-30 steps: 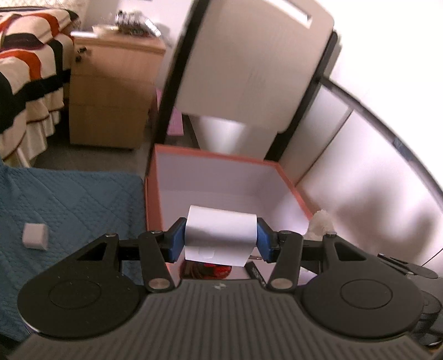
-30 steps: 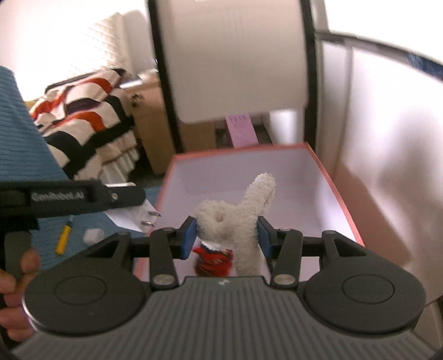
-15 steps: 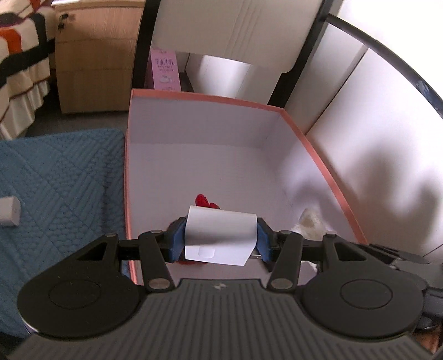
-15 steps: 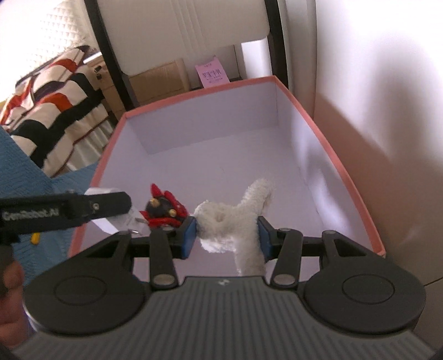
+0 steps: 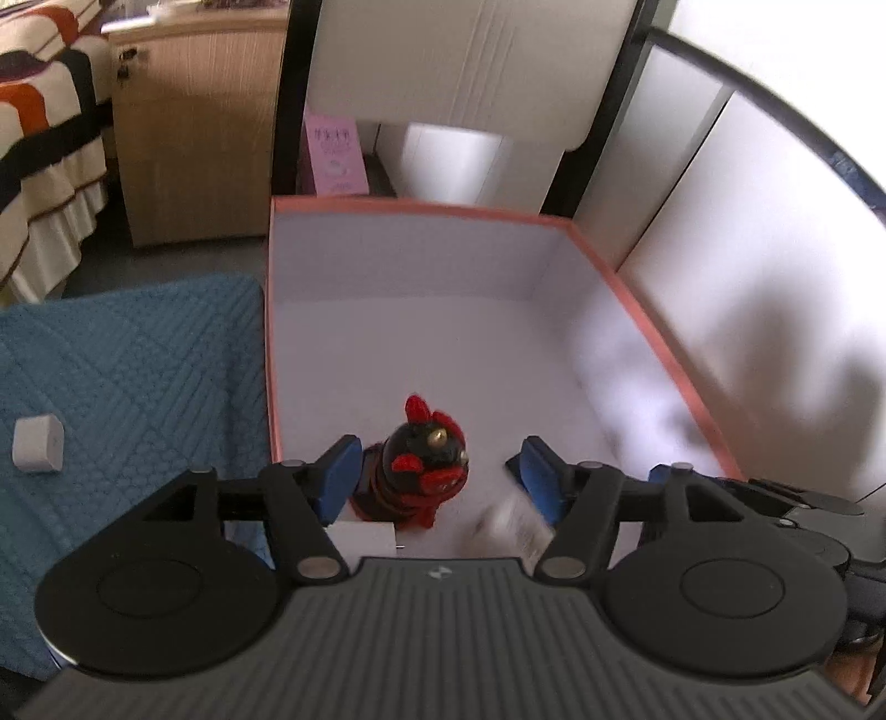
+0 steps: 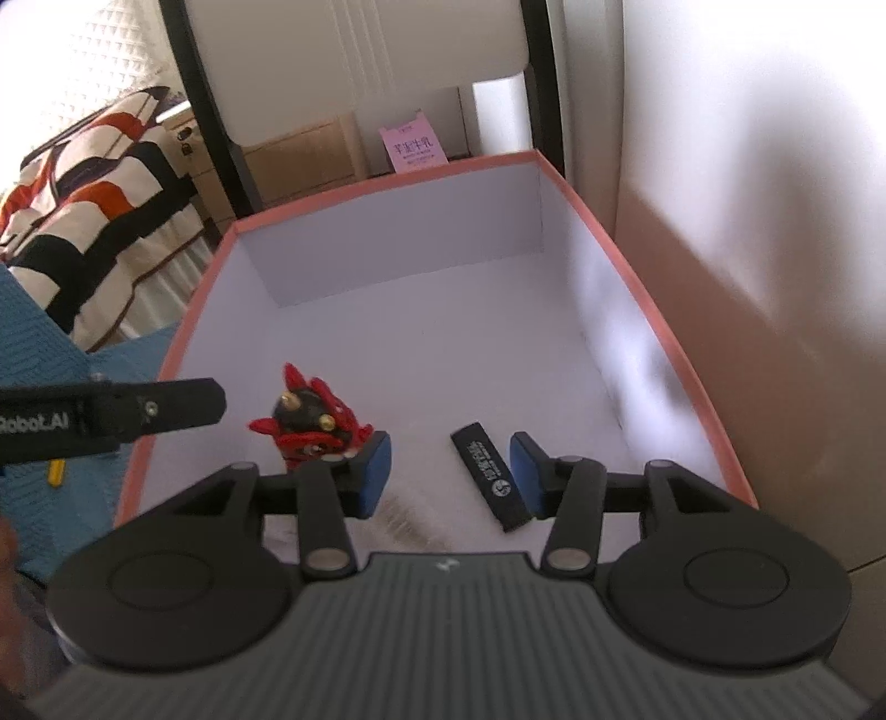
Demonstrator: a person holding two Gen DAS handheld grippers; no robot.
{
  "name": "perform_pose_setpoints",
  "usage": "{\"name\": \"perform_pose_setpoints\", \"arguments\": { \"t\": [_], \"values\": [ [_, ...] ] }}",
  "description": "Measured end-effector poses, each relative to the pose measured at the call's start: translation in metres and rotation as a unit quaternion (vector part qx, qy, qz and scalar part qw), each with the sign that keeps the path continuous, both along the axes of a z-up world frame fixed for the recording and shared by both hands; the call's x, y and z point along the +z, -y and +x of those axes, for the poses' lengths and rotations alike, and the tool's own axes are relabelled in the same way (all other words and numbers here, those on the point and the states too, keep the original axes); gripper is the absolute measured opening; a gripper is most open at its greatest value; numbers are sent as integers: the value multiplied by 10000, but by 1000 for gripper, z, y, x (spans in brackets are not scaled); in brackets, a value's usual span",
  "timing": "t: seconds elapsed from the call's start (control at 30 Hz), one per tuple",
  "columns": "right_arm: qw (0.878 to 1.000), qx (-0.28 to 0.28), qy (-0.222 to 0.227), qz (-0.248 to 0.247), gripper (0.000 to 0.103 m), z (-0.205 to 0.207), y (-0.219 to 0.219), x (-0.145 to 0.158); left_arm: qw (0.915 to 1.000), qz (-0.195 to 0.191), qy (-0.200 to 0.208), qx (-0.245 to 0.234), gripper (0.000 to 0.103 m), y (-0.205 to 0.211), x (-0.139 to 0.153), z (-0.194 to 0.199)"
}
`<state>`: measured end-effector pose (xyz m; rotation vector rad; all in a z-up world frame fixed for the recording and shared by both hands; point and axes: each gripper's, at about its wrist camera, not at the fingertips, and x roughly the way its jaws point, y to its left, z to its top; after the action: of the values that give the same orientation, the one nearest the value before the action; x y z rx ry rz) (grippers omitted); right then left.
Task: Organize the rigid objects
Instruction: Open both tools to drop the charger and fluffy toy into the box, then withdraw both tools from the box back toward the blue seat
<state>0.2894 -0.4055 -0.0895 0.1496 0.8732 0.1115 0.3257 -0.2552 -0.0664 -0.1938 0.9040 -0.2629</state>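
Both tools released; white charger, blurred white plush in box.

Both wrist cameras sit close above the near end of the pink-rimmed box, looking down and forward toward 12 o'clock. The left view stands toward 9 o'clock, the right toward 3. Both share the figurine and chair.

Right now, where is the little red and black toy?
The red and black toy stands inside the pink-rimmed box, near its left wall, just ahead of the open left gripper.
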Motion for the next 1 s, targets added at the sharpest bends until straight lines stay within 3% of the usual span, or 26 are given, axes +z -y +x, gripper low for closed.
{"name": "perform_pose_setpoints", "arguments": {
  "t": [0.37, 0.6, 1.0],
  "values": [
    [9962, 314, 762, 268, 51, -26, -31, 58, 9951, -69, 949, 264, 69, -47, 58, -45],
    [9896, 629, 1240, 364, 51, -51, -63, 81, 9903, -86, 1183, 725, 69, -104, 80, -82],
    [9848, 1137, 1233, 448, 51, -84, -124, 84, 9849, -78, 1310, 1132, 69, -188, 90, -145]
  ]
}}
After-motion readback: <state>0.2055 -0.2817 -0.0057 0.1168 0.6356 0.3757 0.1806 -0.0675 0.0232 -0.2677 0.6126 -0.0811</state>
